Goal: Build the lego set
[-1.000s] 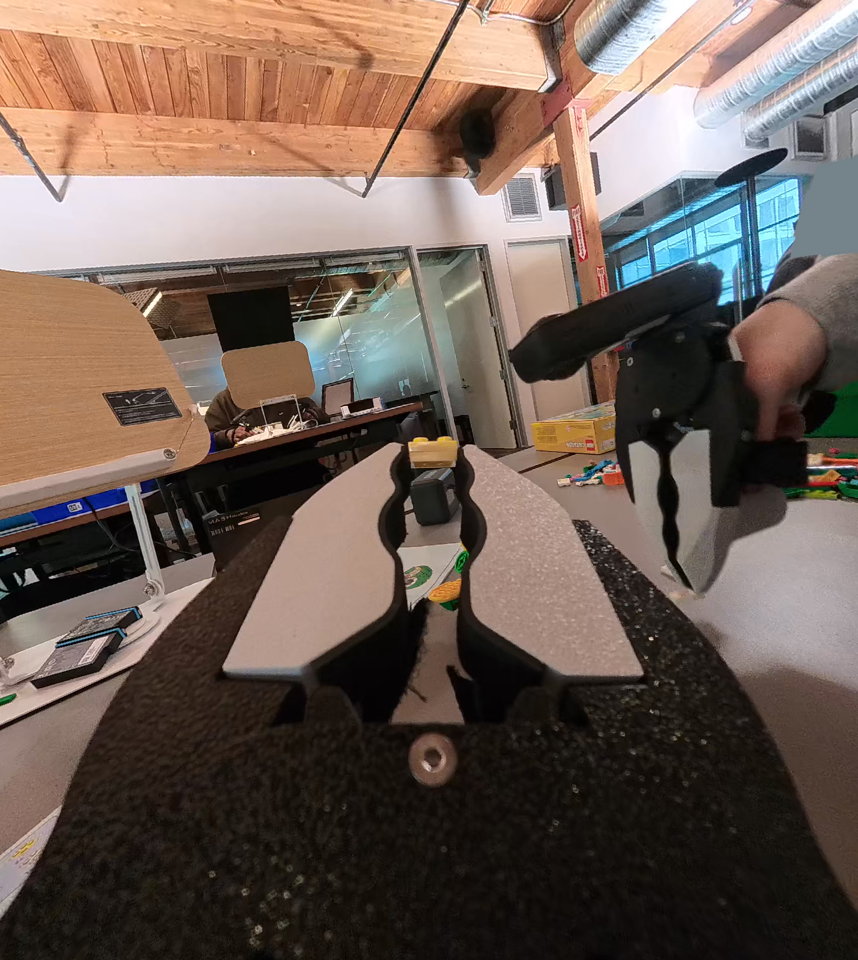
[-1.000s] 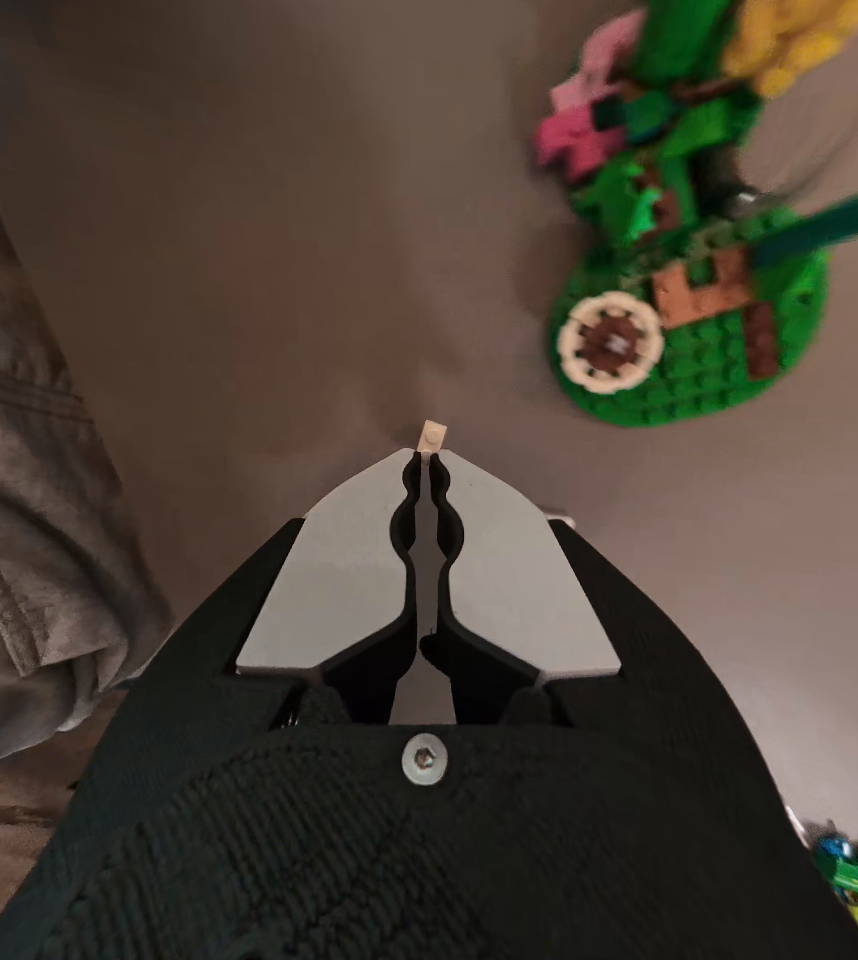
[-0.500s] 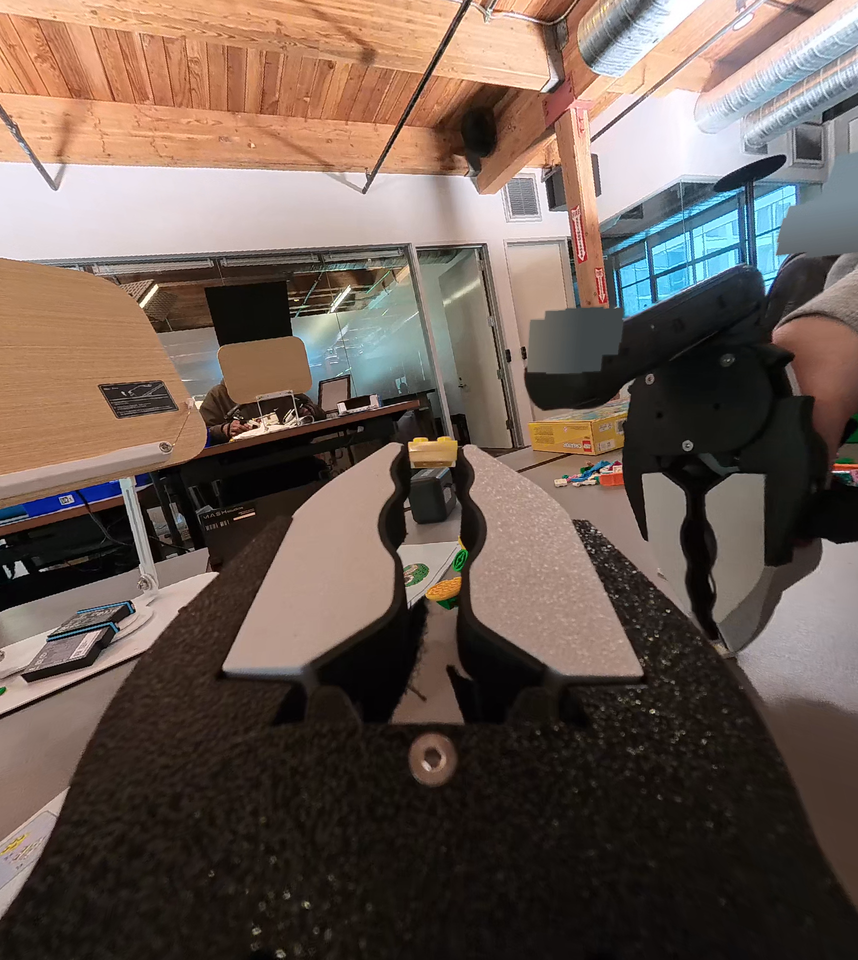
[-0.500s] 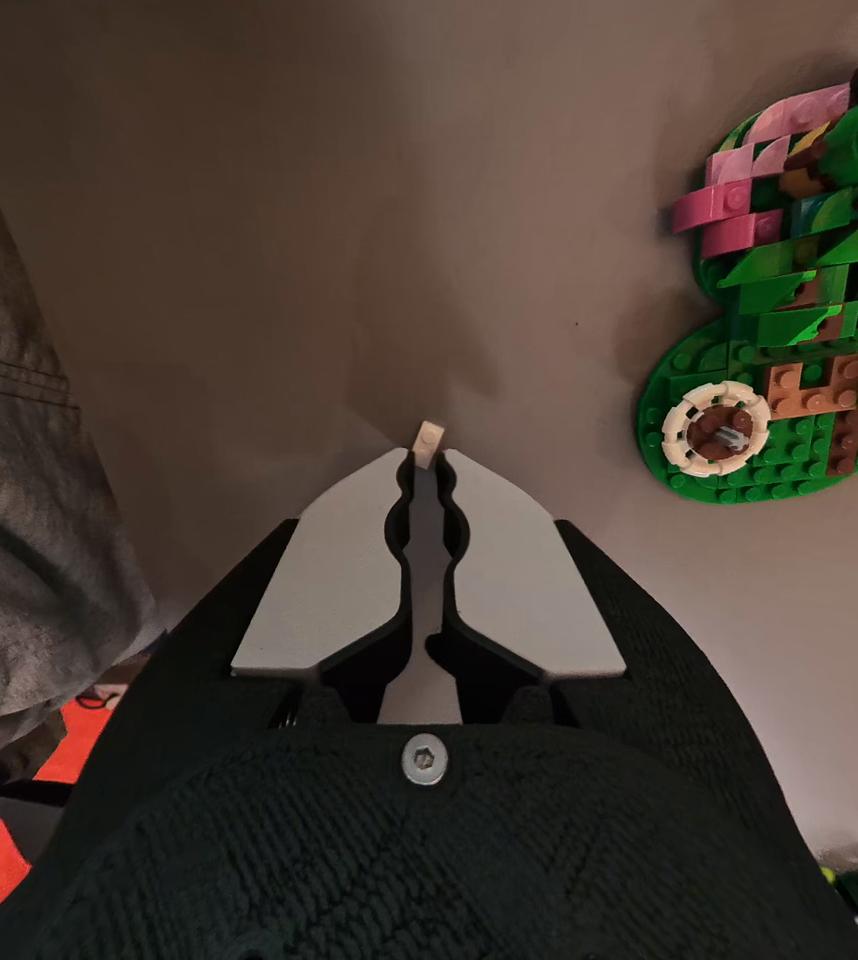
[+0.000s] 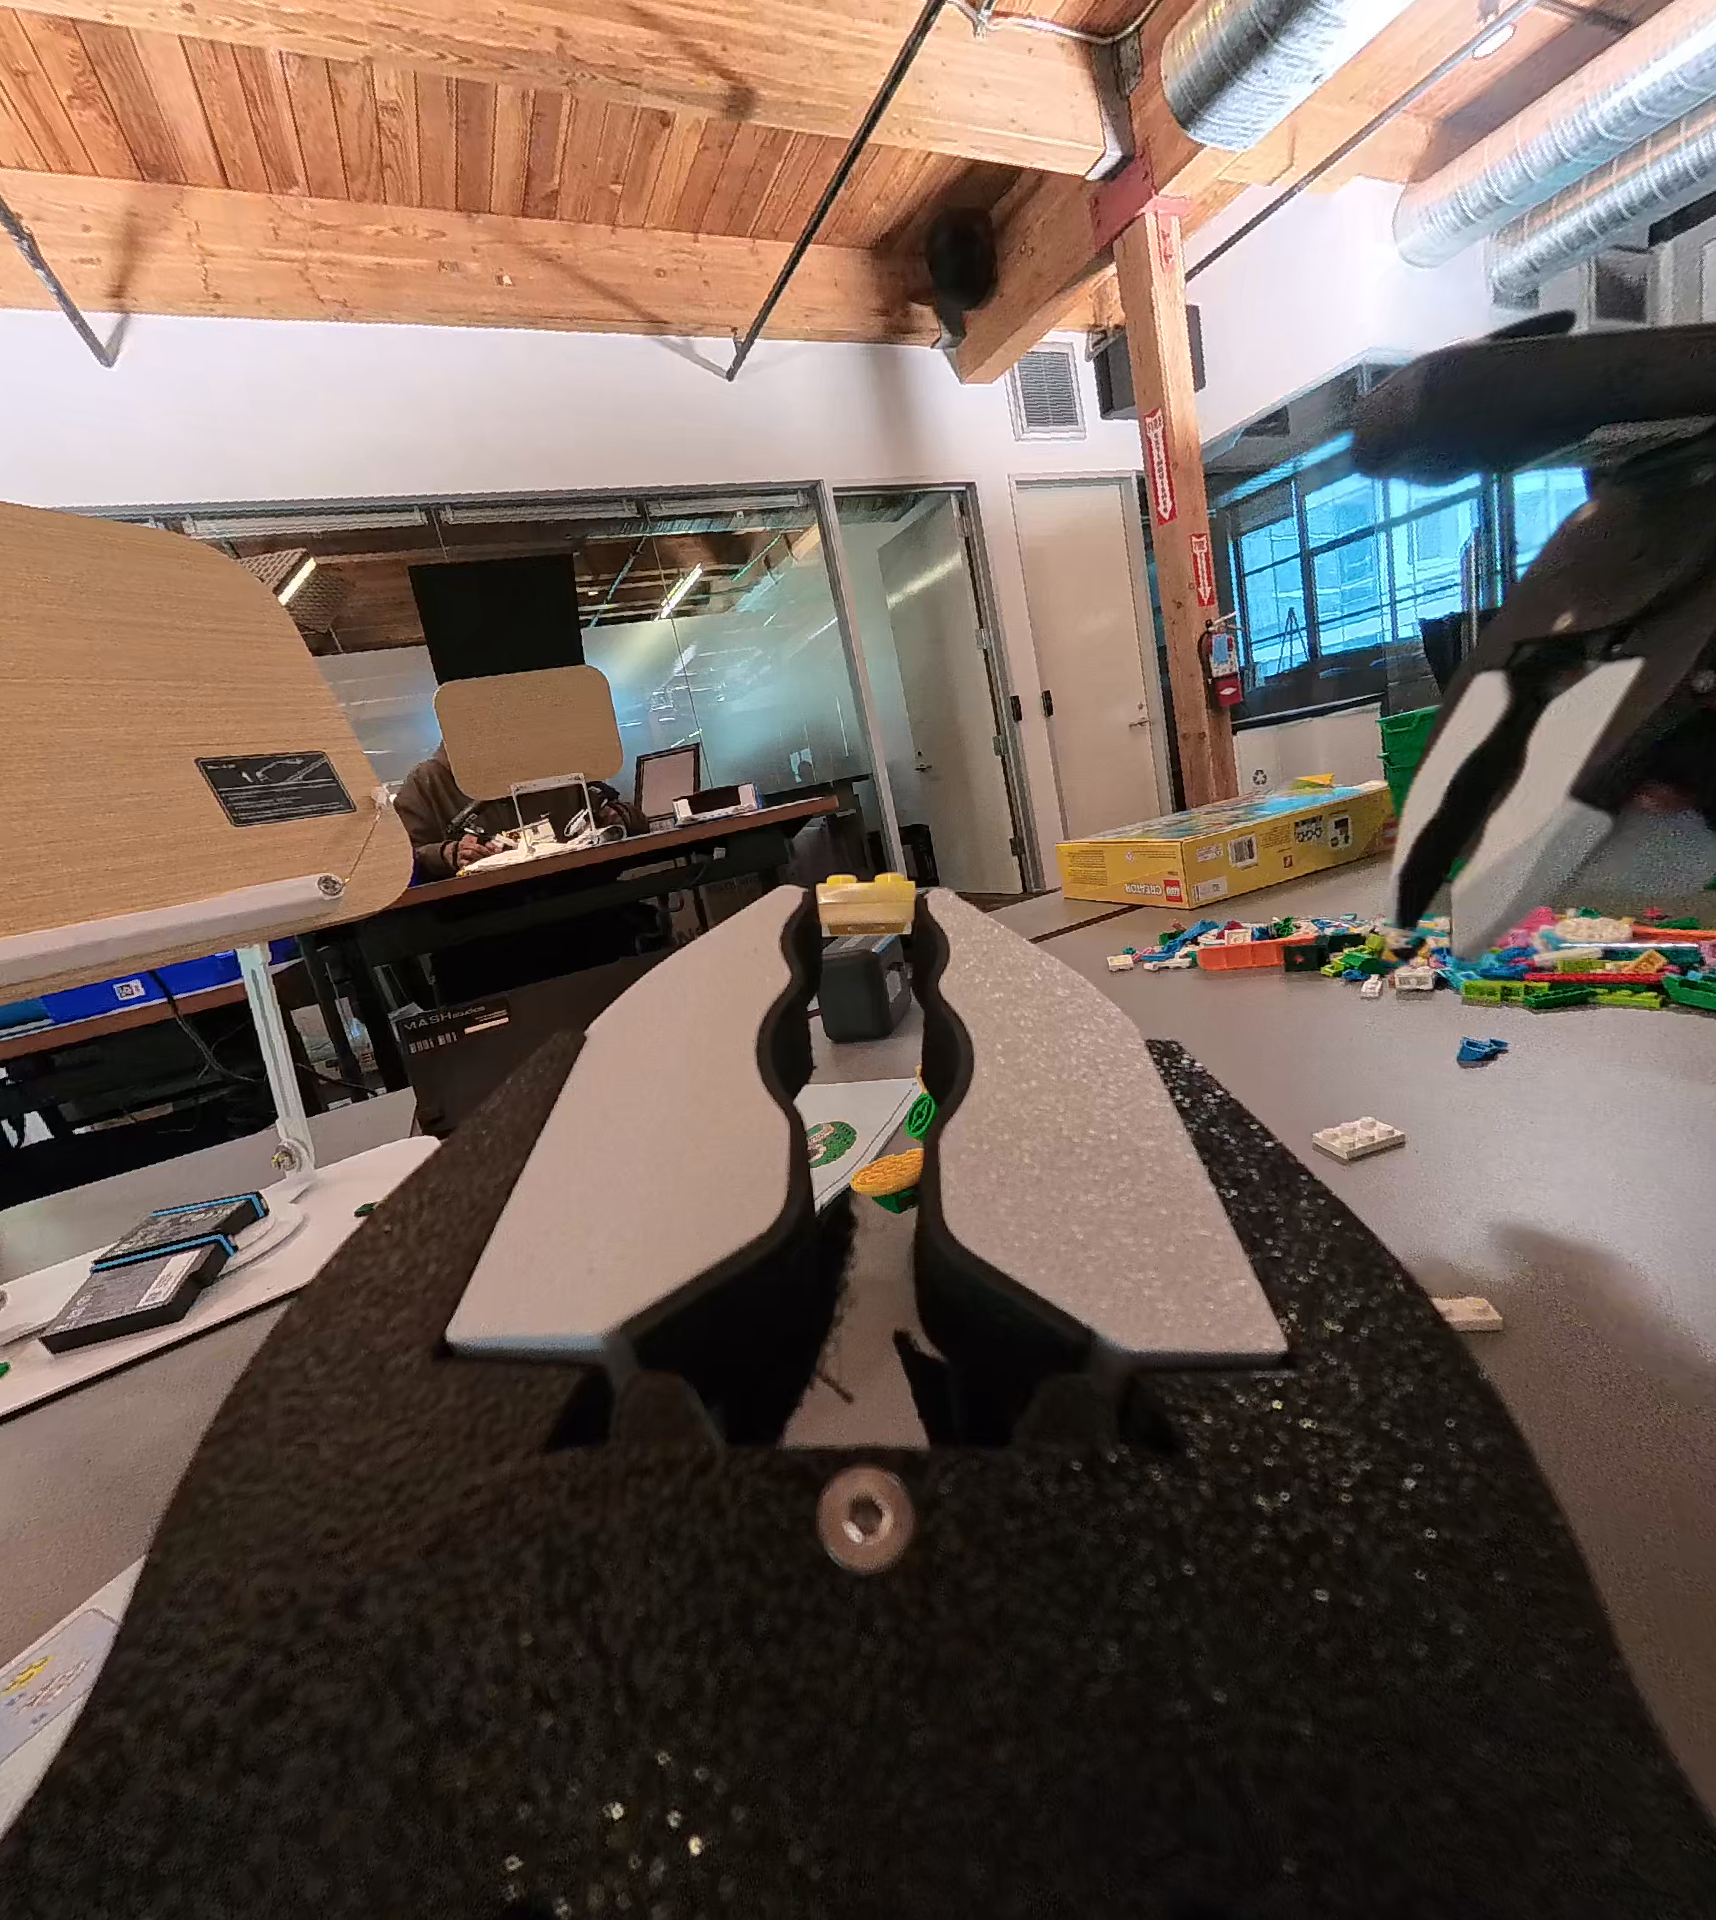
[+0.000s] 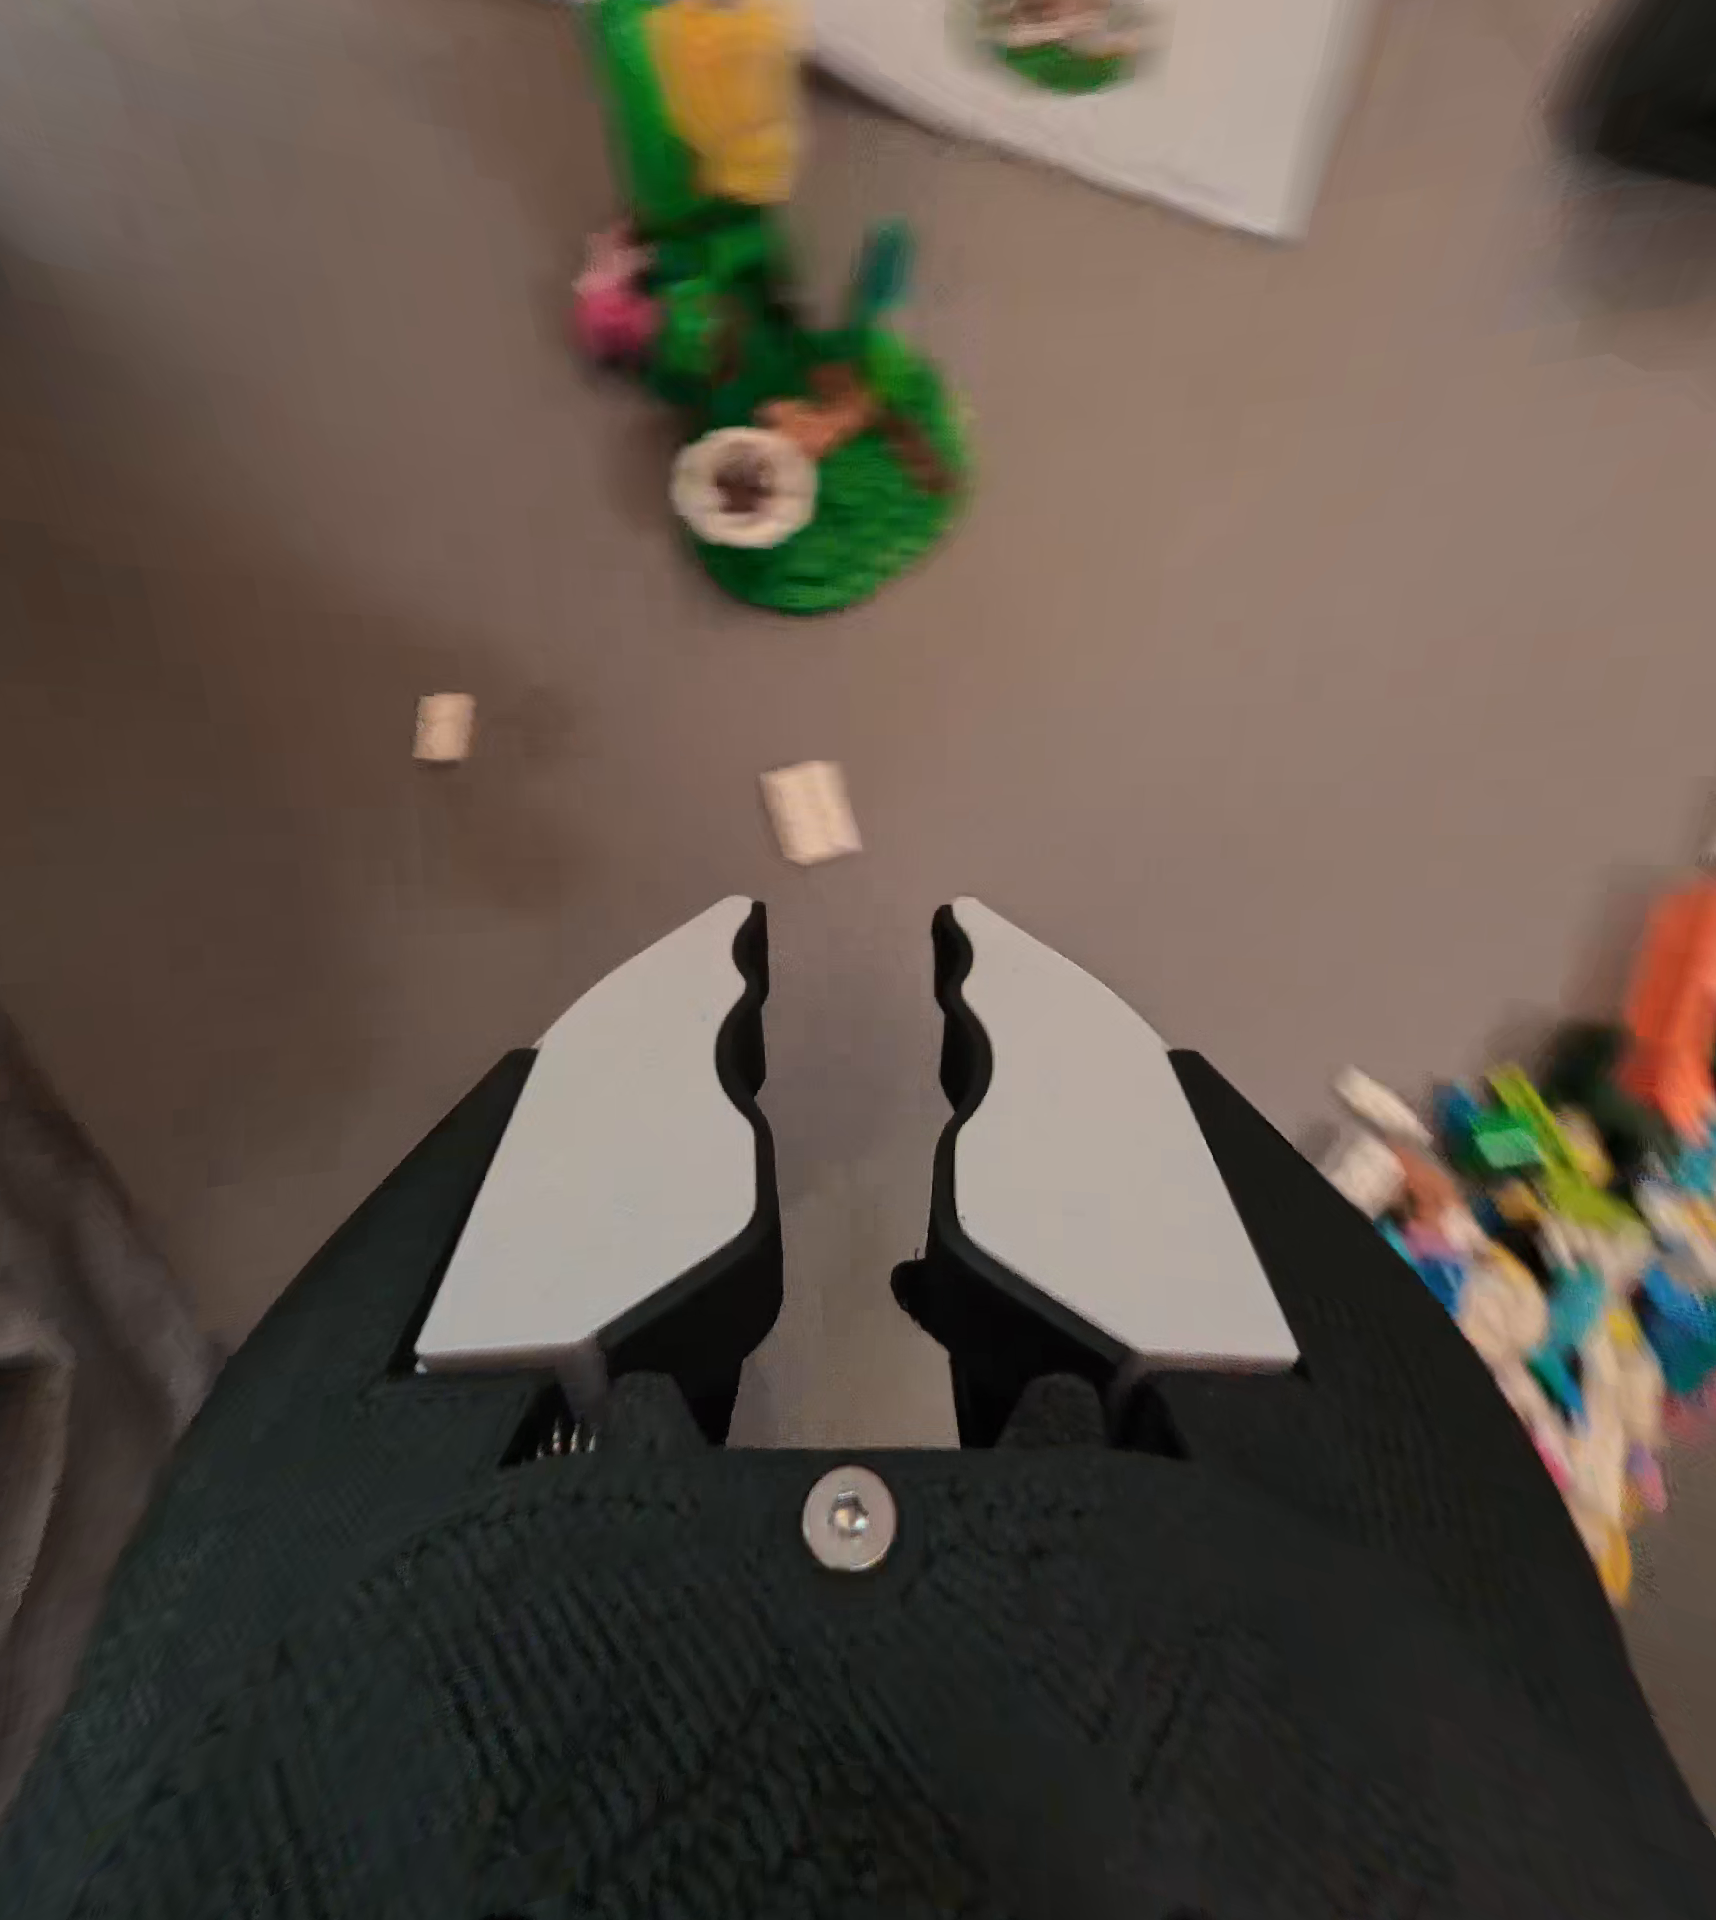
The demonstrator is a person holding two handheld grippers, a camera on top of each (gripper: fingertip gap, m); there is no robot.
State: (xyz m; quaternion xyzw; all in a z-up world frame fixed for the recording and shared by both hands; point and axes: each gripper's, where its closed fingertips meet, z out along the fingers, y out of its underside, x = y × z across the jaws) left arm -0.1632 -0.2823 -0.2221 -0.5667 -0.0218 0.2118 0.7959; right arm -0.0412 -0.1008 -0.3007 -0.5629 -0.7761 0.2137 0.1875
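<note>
My left gripper [image 5: 864, 906] is shut on a small yellow and cream brick [image 5: 864, 902], held up above the grey table. My right gripper [image 6: 843, 920] is open and empty above the table; in the left wrist view it [image 5: 1425, 935] hangs over the pile of loose bricks [image 5: 1581, 961]. The green lego build [image 6: 812, 457] with a white ring and pink and yellow parts stands ahead of it. A small white plate [image 6: 442, 727] lies at the left and a larger white plate [image 6: 809, 810] just ahead of the right fingertips.
The colourful brick pile [image 6: 1602, 1195] fills the right side. An instruction booklet [image 6: 1145, 135] lies beyond the build. A yellow set box [image 5: 1228, 857], a wooden-topped stand [image 5: 106, 748] with black batteries [image 5: 147, 1273] and a person at a far desk [image 5: 521, 821] show in the left wrist view. Left tips to right tips: about 25 centimetres. To reach the larger white plate [image 6: 809, 810] in a straight line is about 7 centimetres for my right fingers, about 25 centimetres for my left. It is also in sight in the left wrist view [image 5: 1363, 1137].
My right gripper has opened and let go of the small white plate, which now lies on the table. It has swung away to the right, over the brick pile. The left gripper holds still.
</note>
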